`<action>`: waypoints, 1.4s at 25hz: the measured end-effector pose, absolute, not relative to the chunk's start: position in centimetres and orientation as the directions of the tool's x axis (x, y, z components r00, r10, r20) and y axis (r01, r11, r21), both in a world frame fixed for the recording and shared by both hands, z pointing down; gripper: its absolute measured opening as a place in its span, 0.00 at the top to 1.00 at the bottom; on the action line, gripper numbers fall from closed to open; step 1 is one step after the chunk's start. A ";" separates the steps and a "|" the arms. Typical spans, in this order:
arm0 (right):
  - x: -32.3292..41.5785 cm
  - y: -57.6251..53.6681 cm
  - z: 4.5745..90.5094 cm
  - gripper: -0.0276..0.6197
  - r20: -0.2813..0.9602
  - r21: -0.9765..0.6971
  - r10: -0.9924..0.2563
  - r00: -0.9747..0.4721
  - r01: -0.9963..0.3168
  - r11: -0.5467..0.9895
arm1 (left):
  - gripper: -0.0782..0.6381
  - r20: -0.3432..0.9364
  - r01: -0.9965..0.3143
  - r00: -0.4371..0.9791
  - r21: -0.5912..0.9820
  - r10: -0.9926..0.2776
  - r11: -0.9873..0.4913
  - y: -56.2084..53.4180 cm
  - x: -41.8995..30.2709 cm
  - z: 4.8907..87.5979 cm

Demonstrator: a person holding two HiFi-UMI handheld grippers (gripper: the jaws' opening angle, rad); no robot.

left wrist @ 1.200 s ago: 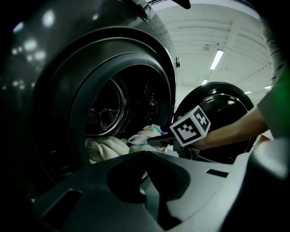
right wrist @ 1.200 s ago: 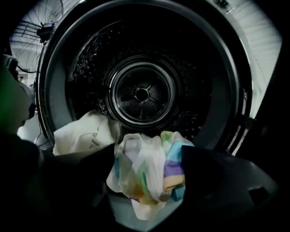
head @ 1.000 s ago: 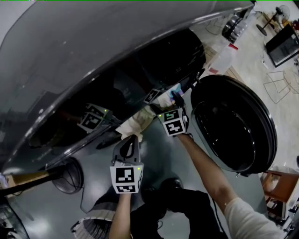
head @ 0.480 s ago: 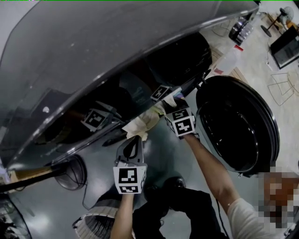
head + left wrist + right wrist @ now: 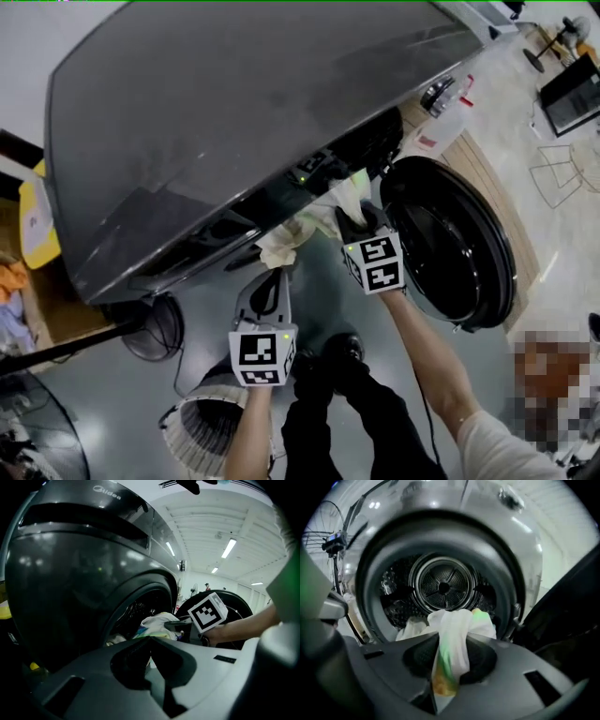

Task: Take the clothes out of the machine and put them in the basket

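Note:
A dark grey washing machine [image 5: 234,122] stands with its round door [image 5: 455,248] swung open to the right. A bundle of pale clothes [image 5: 314,225] with green and yellow patches hangs out of the opening. My right gripper [image 5: 354,217] is at the opening, shut on a white fold [image 5: 451,648] that bulges between its jaws [image 5: 447,658]. My left gripper [image 5: 272,279] sits lower left, its jaws [image 5: 151,641] together at the cloth's hanging end, with a pale sliver in the seam. More clothes [image 5: 410,627] lie in the steel drum [image 5: 443,585]. A white slatted basket [image 5: 202,427] stands below.
A floor fan [image 5: 145,328] stands left of the basket, by the machine's front. The person's dark trousers and shoes [image 5: 342,356] are under the grippers. A wooden platform [image 5: 487,178] and wire stools [image 5: 562,159] lie beyond the door on the right.
Both grippers have risen, and the pale bundle has come further out of the opening with them. The right gripper has drawn back from the drum mouth.

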State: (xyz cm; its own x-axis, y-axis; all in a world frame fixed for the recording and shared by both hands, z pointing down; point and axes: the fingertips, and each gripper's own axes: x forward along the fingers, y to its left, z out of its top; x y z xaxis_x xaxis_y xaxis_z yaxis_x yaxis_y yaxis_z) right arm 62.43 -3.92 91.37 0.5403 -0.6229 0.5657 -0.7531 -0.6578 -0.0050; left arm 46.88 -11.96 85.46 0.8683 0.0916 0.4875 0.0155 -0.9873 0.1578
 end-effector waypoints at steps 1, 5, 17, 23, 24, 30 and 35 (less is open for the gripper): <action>62.0 -3.5 90.3 0.81 0.565 -0.005 -0.622 0.542 -0.752 -0.659 | 0.87 0.488 0.015 0.868 0.161 0.093 -0.987 -11.8 46.8 84.5; 60.0 -2.0 86.1 0.81 0.574 -0.011 -0.616 0.539 -0.747 -0.665 | 0.87 0.493 0.018 0.864 0.167 0.099 -0.986 -11.3 46.2 80.4; 55.2 2.8 72.9 0.81 0.560 -0.014 -0.616 0.554 -0.737 -0.676 | 0.87 0.503 -0.037 0.862 0.172 0.056 -0.984 -11.2 44.3 70.2; 54.8 4.7 65.2 0.81 0.529 -0.003 -0.627 0.572 -0.738 -0.675 | 0.87 0.486 -0.071 0.874 0.167 0.019 -0.983 -10.7 44.1 64.9; 54.6 5.0 63.8 0.81 0.523 0.002 -0.629 0.575 -0.739 -0.674 | 0.87 0.483 -0.076 0.876 0.167 0.014 -0.983 -10.5 43.9 63.7; 54.7 6.4 54.6 0.81 0.464 0.031 -0.648 0.604 -0.742 -0.669 | 0.87 0.446 -0.109 0.895 0.149 -0.032 -0.983 -10.3 43.3 56.7; 54.2 7.6 47.4 0.81 0.413 0.055 -0.682 0.603 -0.764 -0.643 | 0.87 0.418 -0.138 0.906 0.129 -0.072 -0.982 -9.8 42.4 51.0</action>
